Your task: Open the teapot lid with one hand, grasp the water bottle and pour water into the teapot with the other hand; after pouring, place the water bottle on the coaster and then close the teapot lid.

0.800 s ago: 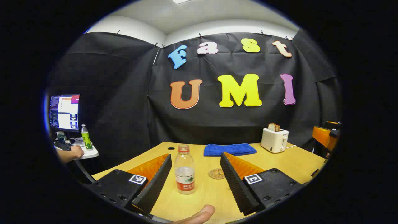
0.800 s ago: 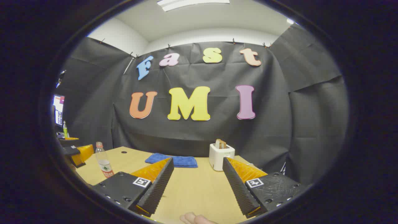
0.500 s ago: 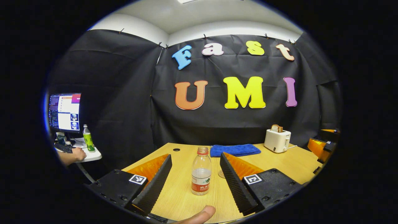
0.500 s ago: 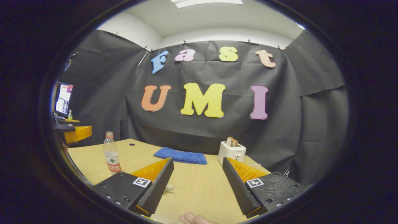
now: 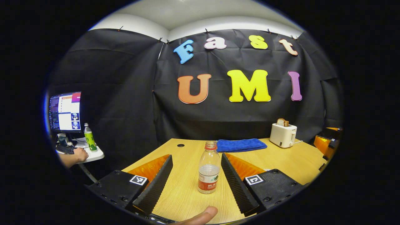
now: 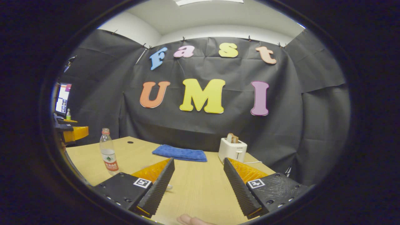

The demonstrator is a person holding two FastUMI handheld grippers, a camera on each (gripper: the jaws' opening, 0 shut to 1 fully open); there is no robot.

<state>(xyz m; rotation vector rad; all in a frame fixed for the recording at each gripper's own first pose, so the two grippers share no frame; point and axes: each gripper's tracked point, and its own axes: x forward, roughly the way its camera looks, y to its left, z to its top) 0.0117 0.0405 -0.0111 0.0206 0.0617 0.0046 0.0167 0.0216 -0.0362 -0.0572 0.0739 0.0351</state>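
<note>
The clear plastic water bottle (image 5: 209, 167) carries a red-and-white label band whose writing is too small to read, and its cap is orange-red. It stands upright on the pale wood-grain desk (image 5: 281, 159), partly filled with water. In the left gripper view it sits between the left gripper's (image 5: 196, 180) jaws, which are spread wide; it stands nearer the right-hand jaw and touches neither. The inner faces of the fingers are finely ribbed, and each finger mount bears a small square black-and-white marker.

In the right gripper view the right gripper (image 6: 199, 185) also has its jaws apart with bare desk between them, and the bottle (image 6: 108, 155) stands well off to its left, close to the desk's edge. A folded blue terry towel (image 6: 180, 153) lies flat at the back of the desk. Beside it is a boxy white toaster (image 6: 232, 150) with bread in its slot. A fingertip (image 5: 200, 215) shows at the bottom edge of the left gripper view.
</note>
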